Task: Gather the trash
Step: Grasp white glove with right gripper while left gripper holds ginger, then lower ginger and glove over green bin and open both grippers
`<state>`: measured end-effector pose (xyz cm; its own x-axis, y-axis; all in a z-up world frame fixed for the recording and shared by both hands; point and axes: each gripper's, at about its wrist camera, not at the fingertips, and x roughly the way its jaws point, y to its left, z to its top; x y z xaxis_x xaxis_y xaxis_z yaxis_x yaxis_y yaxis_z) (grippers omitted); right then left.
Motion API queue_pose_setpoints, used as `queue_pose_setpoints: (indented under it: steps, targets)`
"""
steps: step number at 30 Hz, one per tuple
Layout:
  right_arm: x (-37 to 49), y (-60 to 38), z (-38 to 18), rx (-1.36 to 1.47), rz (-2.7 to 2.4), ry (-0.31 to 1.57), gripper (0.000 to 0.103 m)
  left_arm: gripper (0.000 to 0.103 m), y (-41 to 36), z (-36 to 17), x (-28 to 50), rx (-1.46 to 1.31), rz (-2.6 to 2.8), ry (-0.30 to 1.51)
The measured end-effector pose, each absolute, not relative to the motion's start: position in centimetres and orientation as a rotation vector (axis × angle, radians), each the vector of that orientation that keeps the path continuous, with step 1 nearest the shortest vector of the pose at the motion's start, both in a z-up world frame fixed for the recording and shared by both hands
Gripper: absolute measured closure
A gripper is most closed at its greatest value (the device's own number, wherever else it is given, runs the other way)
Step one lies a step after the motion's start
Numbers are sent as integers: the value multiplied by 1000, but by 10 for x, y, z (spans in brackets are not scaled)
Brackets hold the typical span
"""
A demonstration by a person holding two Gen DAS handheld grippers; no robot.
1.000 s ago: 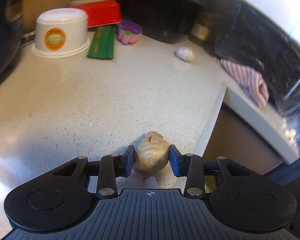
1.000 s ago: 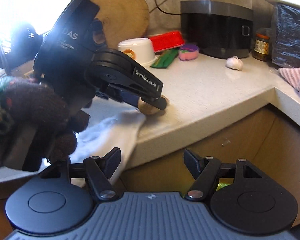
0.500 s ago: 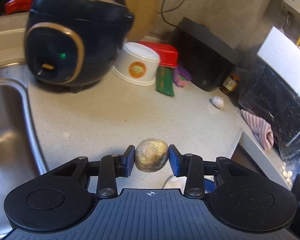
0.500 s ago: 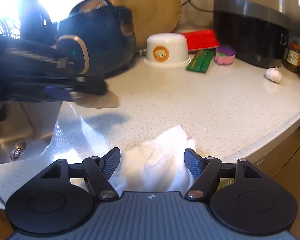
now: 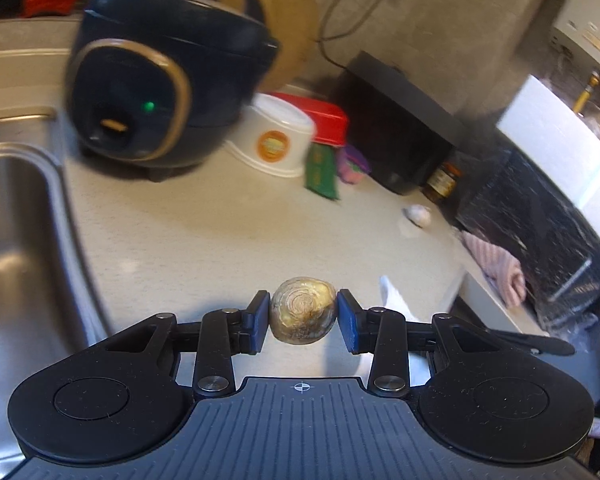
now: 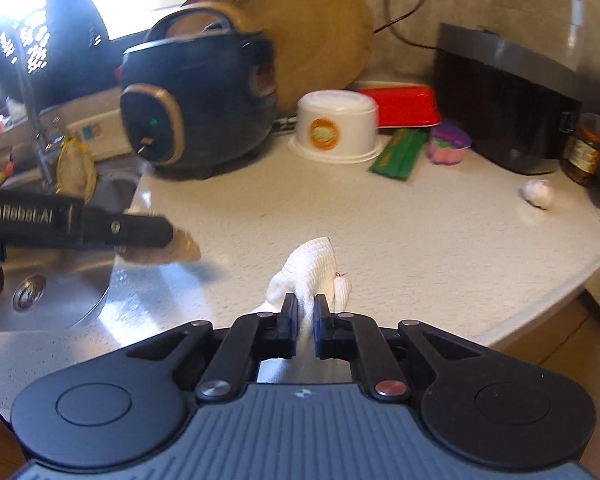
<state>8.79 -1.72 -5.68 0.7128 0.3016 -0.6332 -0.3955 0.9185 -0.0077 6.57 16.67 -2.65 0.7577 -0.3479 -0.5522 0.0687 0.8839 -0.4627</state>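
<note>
Gripping shell (image 5: pixel 303 311) in left jaws | right jaws pinching white cloth (image 6: pixel 314 270) | sink drain only right view

Home kitchen: sink (image 5: pixel 16 216), rice cooker (image 5: pixel 156 92)

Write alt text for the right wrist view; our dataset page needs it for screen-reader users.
The right tongs are shut on a white cloth at the near edge of a speckled counter. At left, the left tongs hold a brownish lump near the sink. A dark rice cooker and white tub stand behind.
</note>
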Motion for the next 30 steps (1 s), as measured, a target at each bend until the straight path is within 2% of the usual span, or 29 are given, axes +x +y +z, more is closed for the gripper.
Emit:
queue_pose_setpoints:
  steps: [11, 17, 21, 27, 30]
  targets:
    - [47, -166, -48, 25, 118, 653, 95, 62, 20, -16, 82, -341, -612, 721]
    - [25, -248, -87, 144, -30, 721, 95, 62, -77, -60, 94, -240, -782, 896]
    - [36, -289, -154, 236, -95, 851, 95, 62, -125, -145, 113, -190, -759, 1095]
    - [82, -312, -334, 259, -98, 1128, 95, 62, -162, -356, 145, -158, -526, 1399]
    - [98, -300, -411, 207, -45, 1254, 95, 62, -164, -425, 155, -119, -454, 1467]
